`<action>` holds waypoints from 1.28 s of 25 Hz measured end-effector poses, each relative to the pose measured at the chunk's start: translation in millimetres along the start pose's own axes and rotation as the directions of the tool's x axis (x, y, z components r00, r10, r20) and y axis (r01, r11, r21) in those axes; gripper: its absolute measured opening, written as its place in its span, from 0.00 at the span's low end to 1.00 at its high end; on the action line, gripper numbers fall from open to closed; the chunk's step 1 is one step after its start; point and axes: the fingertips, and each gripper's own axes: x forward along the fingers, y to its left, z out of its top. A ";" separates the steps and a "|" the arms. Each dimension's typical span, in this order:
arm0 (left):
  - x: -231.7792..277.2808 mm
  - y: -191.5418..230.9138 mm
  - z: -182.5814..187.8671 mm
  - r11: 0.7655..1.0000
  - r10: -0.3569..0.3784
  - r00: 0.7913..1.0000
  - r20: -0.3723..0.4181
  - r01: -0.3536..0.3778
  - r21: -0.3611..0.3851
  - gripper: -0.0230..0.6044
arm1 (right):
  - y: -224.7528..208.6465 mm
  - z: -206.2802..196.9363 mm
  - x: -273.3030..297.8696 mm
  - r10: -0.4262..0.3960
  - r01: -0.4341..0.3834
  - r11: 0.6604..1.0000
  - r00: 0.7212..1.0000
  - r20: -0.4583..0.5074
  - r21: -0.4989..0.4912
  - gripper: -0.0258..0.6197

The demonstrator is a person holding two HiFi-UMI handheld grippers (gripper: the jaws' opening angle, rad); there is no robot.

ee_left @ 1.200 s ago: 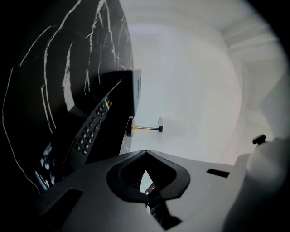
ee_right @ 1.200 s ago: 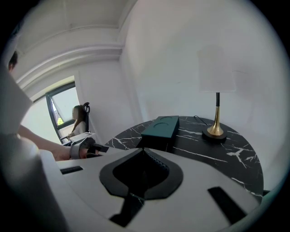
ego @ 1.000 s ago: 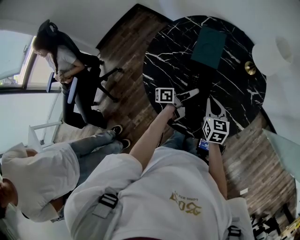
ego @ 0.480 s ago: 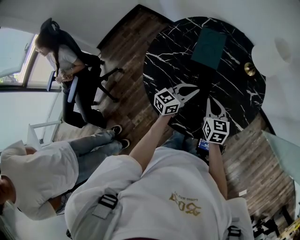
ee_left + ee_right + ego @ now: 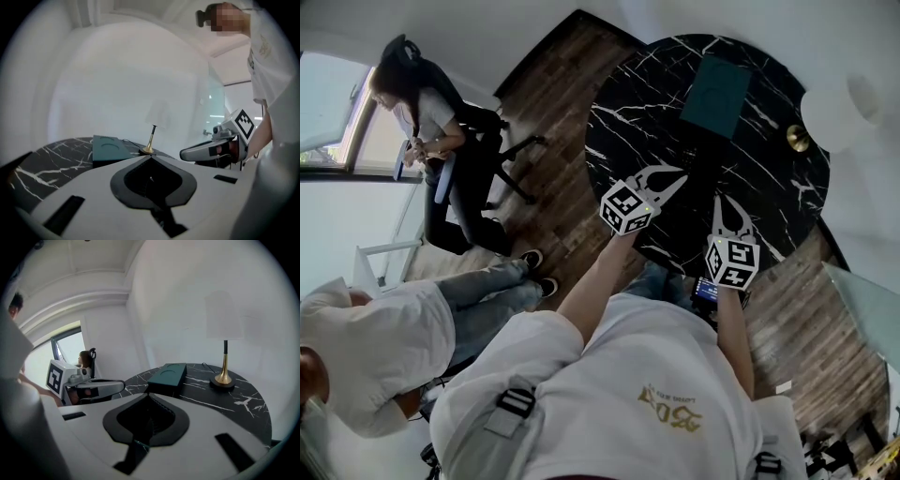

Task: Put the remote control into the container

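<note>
A dark teal container (image 5: 715, 94) (image 5: 108, 147) (image 5: 168, 373) stands, lid closed, at the far side of the round black marble table (image 5: 769, 187). I cannot make out a remote control in any view. My left gripper (image 5: 681, 176) (image 5: 151, 157) hovers over the table's near left part, shut, with nothing between its jaws. To its right my right gripper (image 5: 718, 201) (image 5: 149, 394) is also shut and empty, pointing toward the container. Each gripper shows in the other's view: the right gripper's body (image 5: 206, 151) and the left gripper's body (image 5: 101, 386).
A lamp with a brass base (image 5: 800, 138) (image 5: 223, 380) and white shade (image 5: 844, 108) stands at the table's far right. A person sits on an office chair (image 5: 422, 122) at upper left; another person in white (image 5: 366, 347) is at lower left. Wooden floor surrounds the table.
My left gripper has rolled about its own axis and lifted a little, its marker cube now tilted. The right gripper has stayed where it was.
</note>
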 end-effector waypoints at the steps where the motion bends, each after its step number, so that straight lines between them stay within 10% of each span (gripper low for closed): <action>1: -2.9 -0.4 4.5 0.999 0.022 1.000 0.007 -0.022 0.048 0.05 | 0.0 2.5 -0.5 -0.001 0.001 1.000 1.000 0.009 -0.004 0.06; 19: -51.6 -15.2 70.6 0.957 0.189 0.972 0.139 -0.214 0.194 0.05 | 6.9 46.6 -25.7 -0.018 0.024 0.999 0.992 0.128 -0.046 0.06; 32: -78.9 -34.3 117.7 0.947 0.227 0.936 0.268 -0.276 0.164 0.05 | 3.6 90.7 -61.1 -0.043 0.059 0.997 0.969 0.244 -0.059 0.06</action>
